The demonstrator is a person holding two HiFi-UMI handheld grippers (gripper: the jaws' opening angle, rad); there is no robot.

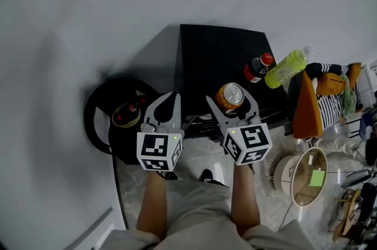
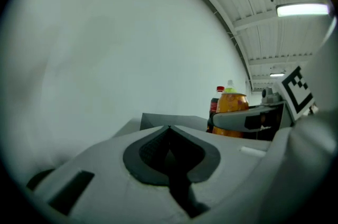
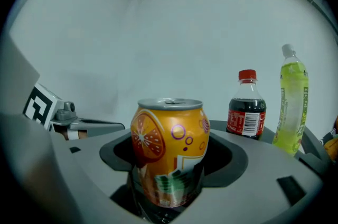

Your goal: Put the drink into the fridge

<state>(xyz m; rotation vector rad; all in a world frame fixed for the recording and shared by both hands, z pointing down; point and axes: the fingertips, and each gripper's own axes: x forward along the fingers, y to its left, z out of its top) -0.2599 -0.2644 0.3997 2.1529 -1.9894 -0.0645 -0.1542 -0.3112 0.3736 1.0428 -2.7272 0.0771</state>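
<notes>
the can (image 3: 169, 151) is orange with an orange slice printed on it. it stands upright, pinched at its lower half by the right claw (image 3: 169, 167). in the head view the can (image 1: 230, 95) sits over the front edge of a black unit (image 1: 212, 60), with the right claw (image 1: 231, 101) wrapped round it from the near side. can't tell if the can's base touches the top or hangs just above it.

further back on the same black top there's a cola bottle (image 1: 258, 68) with a red cap, and just right of it a green bottle (image 1: 287, 67). in the right gripper view both stand upright behind the can and to its right, the cola bottle (image 3: 246, 106) nearer and the green bottle (image 3: 290, 106) beside it.

the left claw (image 1: 166, 102) is level with the right one, off the unit's left front corner. its jaws are pressed together with nothing between them, which the left gripper view shows head on (image 2: 169, 133). that view also catches the can (image 2: 232, 104) off to the right.

a plain wall is behind everything.
</notes>
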